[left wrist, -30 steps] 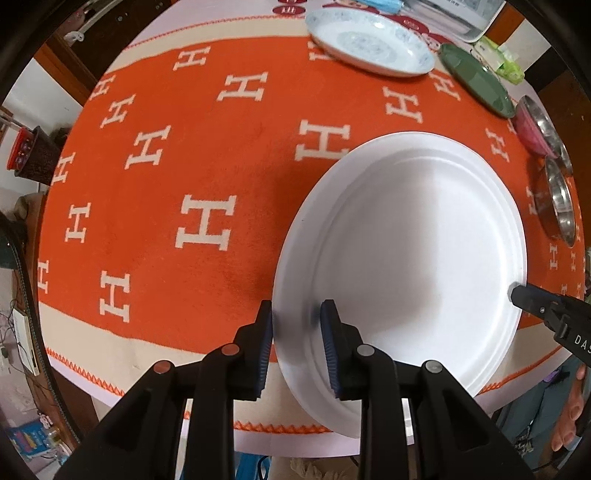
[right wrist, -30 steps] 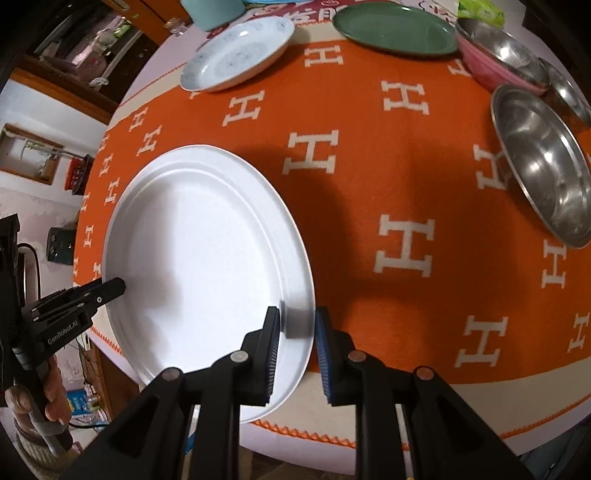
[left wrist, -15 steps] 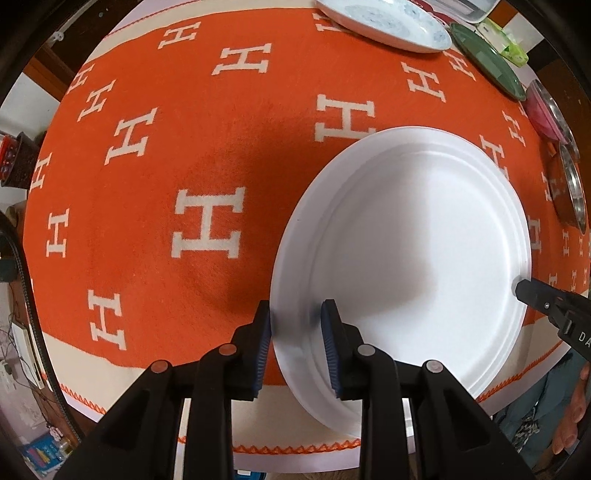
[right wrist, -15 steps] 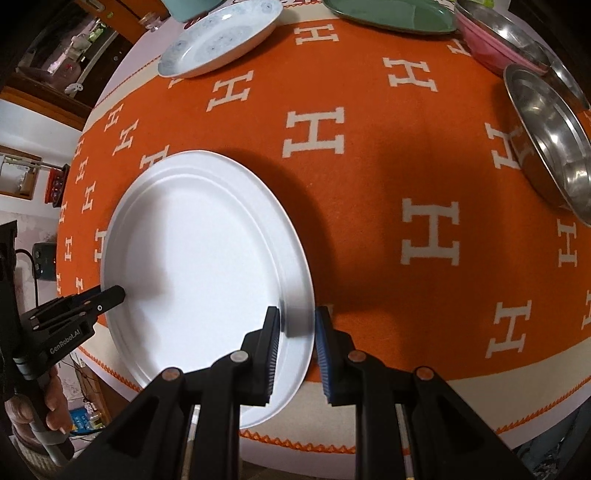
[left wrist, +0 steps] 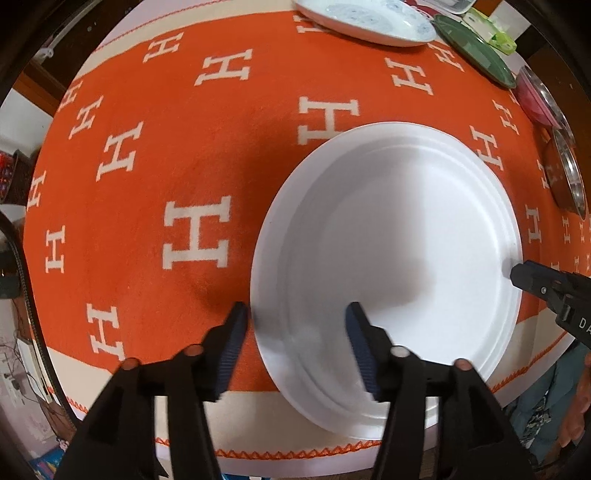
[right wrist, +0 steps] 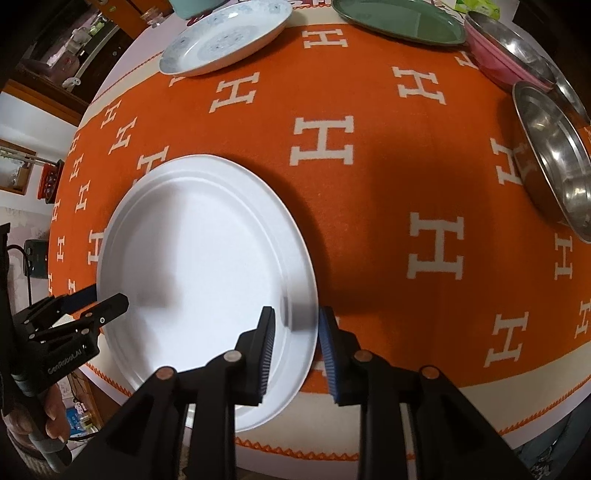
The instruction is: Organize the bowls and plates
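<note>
Both claws have just been opening: a second ago each clamped a rim of the white plate [left wrist: 388,258], now your left claw [left wrist: 295,321] stands wide apart, rim between the jaws but pads clear of it. Your right claw [right wrist: 295,325] has parted less; the opposite rim sits in its gap and I can't see either pad pressing on it, though it's close. Plate also reads lower and larger against the cloth than before, so it came down with you.

Plate now lies flat on the orange cloth [left wrist: 147,147] at the near side of the tabletop [left wrist: 258,459], its near edge over the cloth's cream border. Two-sided grip made sense: wide, thin, light plate, one pinch would let it sag or tilt. Looks like foam or paper, judging by the matte finish, so it'll slide easily if a pad drags.

Rest of the crockery sits along the far edge: patterned plate [right wrist: 225,37], green plate [right wrist: 399,22], pink bowl [right wrist: 506,51], steel bowl [right wrist: 554,158] to the right. None stacked on the white one yet.

My read: this is the base of the plate stack, placed near you to keep reach short. Release step, nearly done. Lift both claws straight up before moving sideways, or you'll nudge the plate toward the edge. The patterned plate is probably next.
</note>
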`<state>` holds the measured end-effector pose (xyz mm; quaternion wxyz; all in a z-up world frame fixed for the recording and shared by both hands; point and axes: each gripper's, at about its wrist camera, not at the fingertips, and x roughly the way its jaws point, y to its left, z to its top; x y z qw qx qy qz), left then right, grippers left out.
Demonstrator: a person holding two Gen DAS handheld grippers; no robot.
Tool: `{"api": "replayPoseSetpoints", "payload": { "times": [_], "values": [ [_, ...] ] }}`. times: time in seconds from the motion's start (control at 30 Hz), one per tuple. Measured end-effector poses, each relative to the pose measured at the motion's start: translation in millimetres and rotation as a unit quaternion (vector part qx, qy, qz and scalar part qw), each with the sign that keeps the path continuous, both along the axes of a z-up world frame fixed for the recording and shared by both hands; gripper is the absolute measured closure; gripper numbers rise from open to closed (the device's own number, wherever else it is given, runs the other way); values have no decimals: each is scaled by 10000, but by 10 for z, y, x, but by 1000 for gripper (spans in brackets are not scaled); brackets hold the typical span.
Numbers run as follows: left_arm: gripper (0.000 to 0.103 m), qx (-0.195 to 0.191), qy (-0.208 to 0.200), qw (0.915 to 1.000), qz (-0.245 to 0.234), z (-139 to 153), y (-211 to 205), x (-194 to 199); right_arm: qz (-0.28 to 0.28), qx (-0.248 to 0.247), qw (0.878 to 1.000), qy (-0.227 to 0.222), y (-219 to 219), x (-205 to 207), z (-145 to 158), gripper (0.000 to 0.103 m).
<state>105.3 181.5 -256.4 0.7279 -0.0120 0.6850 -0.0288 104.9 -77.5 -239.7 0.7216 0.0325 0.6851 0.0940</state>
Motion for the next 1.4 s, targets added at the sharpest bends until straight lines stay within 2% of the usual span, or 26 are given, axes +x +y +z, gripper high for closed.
{"api": "replayPoseSetpoints", "payload": {
  "times": [0.1,0.23,0.5,0.67,0.77,1.03,1.23,1.4],
  "values": [
    [30,60,-145,9999,-57,59,-29,-18,20,-1,10000,-6,-11,-12,-5,75],
    [28,73,-246,9996,-76,143,-96,-46,13,18,10000,-26,-52,-34,-2,69],
    [28,75,-536,9985,6,379,-59,-191,9,74,9998,-196,-157,-155,103,69],
    [28,81,-881,9961,22,683,-160,-303,3,71,9991,-421,-237,-262,260,69],
    [28,32,-1149,9934,-13,862,-205,-335,31,57,9984,-570,-259,-320,368,69],
    [28,-439,-1797,9825,-212,1328,-338,-492,-53,50,9947,-1028,-260,-487,696,69],
    [28,-381,-2227,9726,-544,1626,-466,-509,-270,86,9893,-1429,-280,-585,965,69],
    [28,-380,-2386,9670,-813,1896,-610,-408,-358,54,9841,-1736,-342,-602,1232,69]
  ]
}}
